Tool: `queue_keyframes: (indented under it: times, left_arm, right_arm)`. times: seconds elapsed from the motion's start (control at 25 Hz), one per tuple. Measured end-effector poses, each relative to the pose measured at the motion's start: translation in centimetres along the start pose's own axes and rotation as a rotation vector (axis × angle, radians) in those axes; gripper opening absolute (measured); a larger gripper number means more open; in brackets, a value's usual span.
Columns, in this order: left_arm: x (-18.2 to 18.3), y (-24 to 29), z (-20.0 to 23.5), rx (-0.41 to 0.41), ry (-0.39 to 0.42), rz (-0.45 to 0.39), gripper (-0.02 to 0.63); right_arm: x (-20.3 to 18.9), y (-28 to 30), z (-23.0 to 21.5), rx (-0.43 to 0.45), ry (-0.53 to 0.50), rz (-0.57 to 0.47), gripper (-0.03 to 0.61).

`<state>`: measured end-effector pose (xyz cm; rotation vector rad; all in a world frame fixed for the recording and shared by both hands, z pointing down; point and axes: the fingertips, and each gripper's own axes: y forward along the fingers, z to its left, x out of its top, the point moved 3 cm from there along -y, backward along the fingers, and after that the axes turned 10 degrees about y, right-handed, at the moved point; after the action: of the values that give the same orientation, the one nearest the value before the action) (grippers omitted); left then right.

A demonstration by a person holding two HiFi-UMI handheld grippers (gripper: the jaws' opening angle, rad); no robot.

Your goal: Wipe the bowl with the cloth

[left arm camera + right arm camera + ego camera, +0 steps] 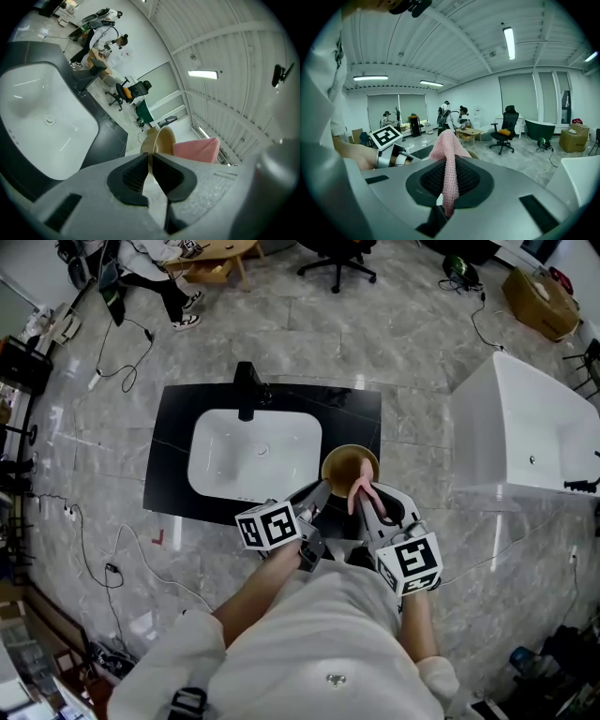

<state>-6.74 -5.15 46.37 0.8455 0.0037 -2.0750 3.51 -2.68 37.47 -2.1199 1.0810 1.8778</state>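
- Head view: bowl [350, 468] over right edge of desk [169, 474], beside sink [253, 451]; open floor [422, 427] rightward.
- Left gripper view: left tool [151, 161] clamped narrow on bowl rim; cloth [197, 149] just right of bowl.
- Right gripper view: right tool [449, 180] clamped on cloth; bowl rim just behind.

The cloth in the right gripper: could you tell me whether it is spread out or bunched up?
Bunched up: the cloth is pinched into a narrow ridge by the right gripper.
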Motion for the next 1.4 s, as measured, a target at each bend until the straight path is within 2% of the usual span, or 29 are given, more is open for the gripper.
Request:
queue_keyframes:
  times: [0.2,0.4,0.64,1.12,1.4]
  left_arm:
    - [0.2,-0.7,-0.4,-0.016,0.044,0.008,0.032]
    - [0.4,-1.3,-1.2,-0.027,0.135,0.021,0.023]
    - [0.3,-1.6,-2.1,-0.033,0.23,0.041,0.023]
    - [0.0,-1.4,-4.4,-0.078,0.396,0.093,0.025]
    - [0.5,-1.3,-5.6,-0.07,0.536,0.108,0.024]
  right_arm:
    - [0.4,1.8,-0.1,-0.042,0.019,0.009,0.015]
    - [0.0,3.1,-0.6,-0.113,0.013,0.06,0.015]
    - [-0.3,3.7,-0.8,-0.164,0.019,0.067,0.015]
    - [-0.4,3.7,-1.1,-0.192,0.013,0.079,0.015]
    - [-0.7,4.4,-0.3,-0.169,-0.007,0.112,0.015]
